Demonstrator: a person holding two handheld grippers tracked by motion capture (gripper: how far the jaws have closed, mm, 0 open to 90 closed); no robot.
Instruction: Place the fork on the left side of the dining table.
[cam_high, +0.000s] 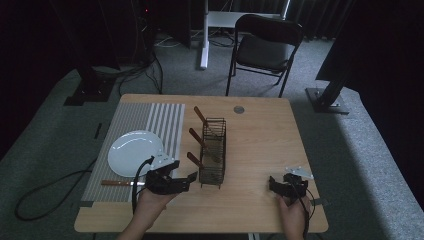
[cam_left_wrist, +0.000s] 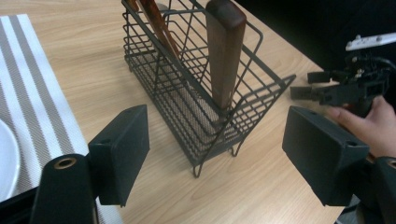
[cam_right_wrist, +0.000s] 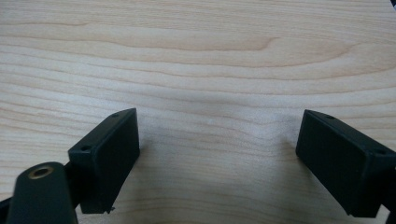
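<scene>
High view: on the wooden table (cam_high: 260, 145) a wire basket (cam_high: 213, 152) holds three wooden-handled utensils (cam_high: 200, 116), beside a striped mat (cam_high: 150, 122) bearing a white plate (cam_high: 134, 152) and another utensil (cam_high: 117, 183). Left gripper view: the left gripper (cam_left_wrist: 215, 154), jaws released and empty, faces the basket (cam_left_wrist: 196, 93) with a brown handle (cam_left_wrist: 224, 51) upright inside. Right gripper view: the right gripper (cam_right_wrist: 217, 163) spreads empty jaws over bare tabletop (cam_right_wrist: 196, 60).
</scene>
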